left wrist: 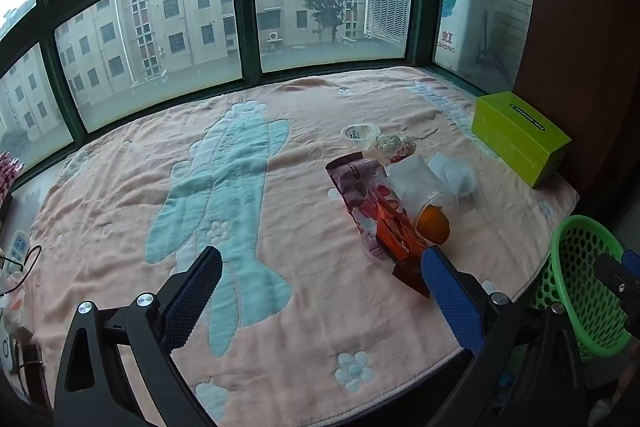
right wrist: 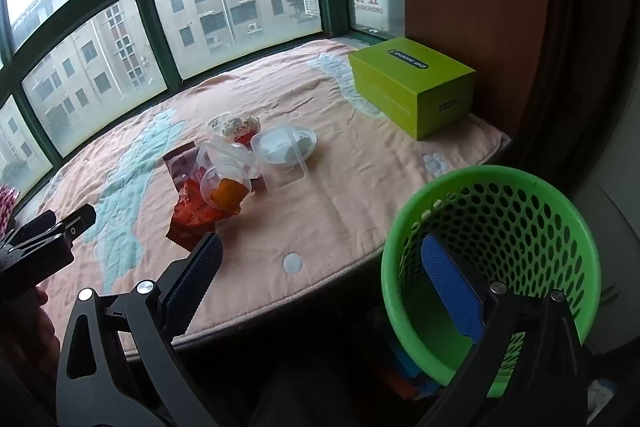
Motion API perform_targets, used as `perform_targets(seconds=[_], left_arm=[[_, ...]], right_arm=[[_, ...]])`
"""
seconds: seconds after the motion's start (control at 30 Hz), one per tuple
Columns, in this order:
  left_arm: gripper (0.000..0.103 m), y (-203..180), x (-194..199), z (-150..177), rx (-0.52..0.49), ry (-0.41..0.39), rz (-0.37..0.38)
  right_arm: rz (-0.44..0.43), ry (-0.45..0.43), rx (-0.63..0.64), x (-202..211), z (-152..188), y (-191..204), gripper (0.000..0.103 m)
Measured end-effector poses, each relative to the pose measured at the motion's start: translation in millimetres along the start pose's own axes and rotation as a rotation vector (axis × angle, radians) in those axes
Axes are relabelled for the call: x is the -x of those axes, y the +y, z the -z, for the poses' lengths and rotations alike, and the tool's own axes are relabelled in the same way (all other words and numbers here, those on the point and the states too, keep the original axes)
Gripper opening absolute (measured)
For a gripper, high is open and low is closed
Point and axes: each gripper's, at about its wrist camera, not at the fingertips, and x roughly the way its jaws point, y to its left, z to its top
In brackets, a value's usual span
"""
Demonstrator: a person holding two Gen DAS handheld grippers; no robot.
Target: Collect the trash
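Note:
A pile of trash lies on the pink blanket: a red-orange snack wrapper [left wrist: 394,227] [right wrist: 196,213], a pink wrapper [left wrist: 360,183], a clear cup with an orange peel [left wrist: 434,223] [right wrist: 226,191], clear plastic lids [right wrist: 286,143] [left wrist: 450,169] and a small crumpled wrapper [left wrist: 394,145] [right wrist: 240,131]. A green mesh bin [right wrist: 496,251] [left wrist: 580,279] stands off the table's right front edge. My left gripper [left wrist: 320,291] is open and empty, just short of the wrapper. My right gripper [right wrist: 320,279] is open and empty, its right finger over the bin's rim.
A green box [left wrist: 520,137] [right wrist: 412,83] sits at the back right by a brown wall. Windows run along the far edge. A power strip [left wrist: 18,251] with a cable lies at the left edge.

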Motion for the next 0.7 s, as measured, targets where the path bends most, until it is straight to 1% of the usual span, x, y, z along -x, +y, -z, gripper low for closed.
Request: perform_targets(seconds=[0.27, 0.3, 0.43, 0.7], left_arm=[[0.097, -5.2, 0.2, -4.9, 0.003, 0.012, 0.010], [0.097, 0.6, 0.7, -3.3, 0.017, 0.006, 0.017], [0.097, -0.1, -0.2, -5.3, 0.019, 0.014, 0.010], [0.097, 1.0, -3.2, -3.9, 0.010, 0.009, 0.024]], right_arm=[[-0.002, -0.013, 0.000, 4.6, -1.2, 0.8, 0.098], [-0.001, -0.016, 0.000, 4.6, 0.1, -0.7, 0.098], [-0.002, -0.015, -0.002, 3.8, -0.7, 1.5, 0.098], [-0.008, -0.017, -0.004, 2.7, -1.3, 0.8, 0.098]])
